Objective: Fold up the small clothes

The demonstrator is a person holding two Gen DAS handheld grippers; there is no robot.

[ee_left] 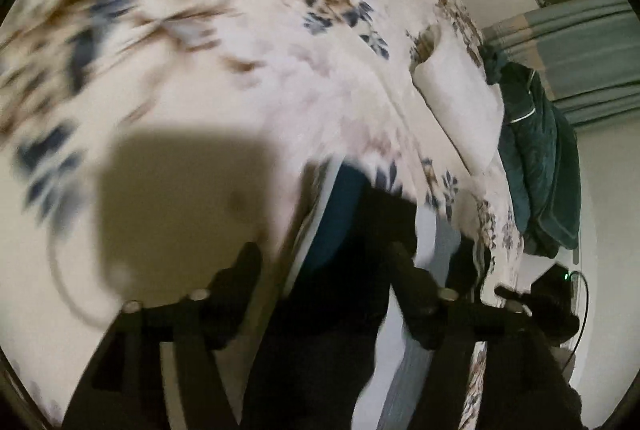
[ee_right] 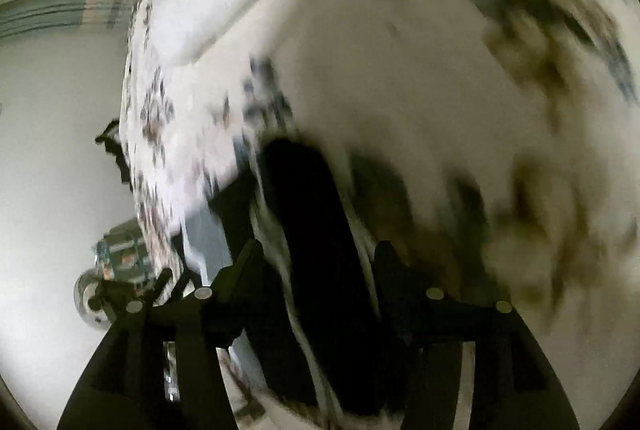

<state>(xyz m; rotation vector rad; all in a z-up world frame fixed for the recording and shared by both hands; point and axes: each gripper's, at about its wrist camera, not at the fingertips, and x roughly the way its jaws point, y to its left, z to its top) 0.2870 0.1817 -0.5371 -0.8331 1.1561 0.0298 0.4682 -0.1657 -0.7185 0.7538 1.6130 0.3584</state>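
A small dark garment point(ee_left: 348, 197) with a teal patch and white stripes lies on the floral bedspread point(ee_left: 224, 77) near the bed's edge. My left gripper point(ee_left: 322, 260) stands open astride it; a strip of bedspread shows between its left finger point(ee_left: 244, 266) and the cloth. In the right wrist view the same dark garment point(ee_right: 300, 181) runs up between the fingers of my right gripper point(ee_right: 316, 258), which is open, its pads apart from the cloth. Both views are blurred.
A white pillow point(ee_left: 456, 101) lies further along the bed. A dark green garment point(ee_left: 536, 169) hangs over the bed's far edge. The other hand-held device point(ee_right: 116, 262) shows past the bed's edge, above pale floor point(ee_right: 52, 149). A striped curtain point(ee_left: 580, 41) hangs behind.
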